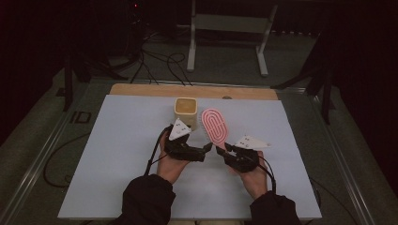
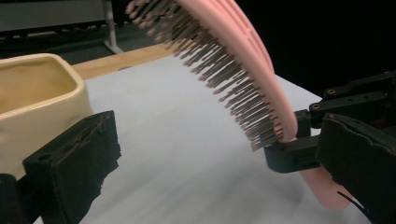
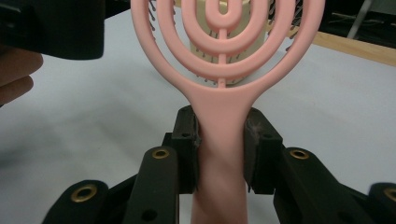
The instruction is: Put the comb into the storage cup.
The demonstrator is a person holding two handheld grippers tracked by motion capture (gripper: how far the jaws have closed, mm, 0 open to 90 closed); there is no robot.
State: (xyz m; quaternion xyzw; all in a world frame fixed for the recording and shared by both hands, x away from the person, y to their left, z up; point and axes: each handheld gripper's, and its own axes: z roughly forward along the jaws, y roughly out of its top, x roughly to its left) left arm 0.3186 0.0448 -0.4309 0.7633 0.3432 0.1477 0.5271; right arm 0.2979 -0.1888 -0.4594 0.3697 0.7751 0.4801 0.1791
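1. Nearest the camera in the high view, two forearms in dark sleeves come in from the bottom edge, each hand holding a black two-jaw gripper above the counter, which is covered by a pale blue-grey sheet.
2. The right gripper is clenched on the neck of a pink plastic hairbrush with an oval head of looped ribs; in the right gripper view both pads press the handle from either side, just below where the head widens.
3. The hairbrush is held off the counter, its head angled up and away from the person, and in the high view it sits between the two grippers and just right of the pot.
4. The left gripper stands released, its jaws apart with nothing between them; in the left gripper view the brush's dark bristles face toward it, near but not touching.
5. The left gripper view also shows the right gripper's jaw holding the lower end of the brush.
6. Farther off stands a cream-yellow ceramic pot with rounded square walls, upright and open at the top, on the sheet just beyond the left gripper.
7. Behind the sheet runs the counter's bare wooden edge.
8. Past that, on the dark floor, lie black cables and a white metal stand.
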